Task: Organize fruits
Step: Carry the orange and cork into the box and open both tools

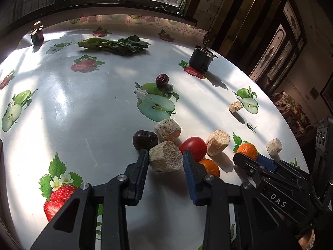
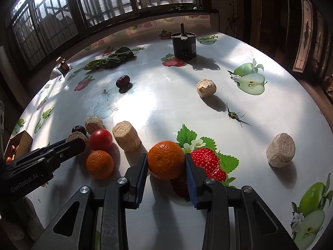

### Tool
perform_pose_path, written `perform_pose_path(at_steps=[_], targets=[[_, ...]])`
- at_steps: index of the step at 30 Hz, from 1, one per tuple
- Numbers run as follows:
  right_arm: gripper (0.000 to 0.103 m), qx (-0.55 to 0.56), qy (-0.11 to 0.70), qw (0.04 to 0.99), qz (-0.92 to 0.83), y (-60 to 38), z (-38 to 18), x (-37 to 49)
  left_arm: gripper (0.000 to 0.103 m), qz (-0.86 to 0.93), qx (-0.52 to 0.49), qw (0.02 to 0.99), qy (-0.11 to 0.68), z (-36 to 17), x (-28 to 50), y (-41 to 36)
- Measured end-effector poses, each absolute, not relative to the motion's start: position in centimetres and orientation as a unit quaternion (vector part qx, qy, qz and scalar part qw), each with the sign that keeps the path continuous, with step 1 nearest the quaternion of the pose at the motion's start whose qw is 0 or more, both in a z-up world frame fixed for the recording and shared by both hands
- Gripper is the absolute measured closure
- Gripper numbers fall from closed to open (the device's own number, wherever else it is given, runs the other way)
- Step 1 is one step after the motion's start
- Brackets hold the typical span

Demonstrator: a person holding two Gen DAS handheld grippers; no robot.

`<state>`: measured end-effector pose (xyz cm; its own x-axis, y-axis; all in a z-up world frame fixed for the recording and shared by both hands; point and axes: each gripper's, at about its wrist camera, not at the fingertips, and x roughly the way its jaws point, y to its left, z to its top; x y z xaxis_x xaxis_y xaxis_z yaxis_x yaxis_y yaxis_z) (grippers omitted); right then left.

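Fruits sit clustered on the worktop (image 2: 166, 108). One orange (image 2: 165, 159) is clamped between the right gripper (image 2: 166, 166) pads, apparently resting on the surface. The left gripper (image 1: 165, 159) is closed on a tan cork-like block (image 1: 165, 156). Just beyond it lie a red tomato (image 1: 194, 148), a dark plum (image 1: 144, 139) and a second orange (image 1: 211, 167). Farther off sits a dried date (image 1: 162, 79).

Left tool (image 1: 165, 159) and right tool (image 2: 166, 162) each clamped, tilted downward.
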<state>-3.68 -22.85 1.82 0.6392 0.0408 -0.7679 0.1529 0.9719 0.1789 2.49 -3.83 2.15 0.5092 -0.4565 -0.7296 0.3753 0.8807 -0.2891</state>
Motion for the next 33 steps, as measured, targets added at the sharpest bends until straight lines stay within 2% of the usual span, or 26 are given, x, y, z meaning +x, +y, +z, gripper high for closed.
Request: perform_pose_path(at_steps=[8, 15, 26, 33], targets=[[0.067, 0.127, 0.418, 0.898, -0.043, -23.5, 1.8, -3.9, 0.070, -0.201, -0.038, 0.898, 0.390, 4.8, 0.0, -2.1], [0.067, 0.107, 0.405, 0.907, -0.028, -21.3, 3.3, -5.5, 0.070, -0.165, -0.067, 0.916, 0.358, 8.1, -5.3, 4.8], [0.066, 0.067, 0.360, 0.918, 0.154, -6.4, 12.9, -7.7, 0.070, 0.006, -0.136, 0.937, 0.321, 10.6, -9.2, 22.5], [0.066, 0.040, 0.378, 0.891, 0.248, 5.0, 12.3, -4.7, 0.070, 0.067, -0.142, 0.913, 0.377, 8.6, -7.0, 30.1]])
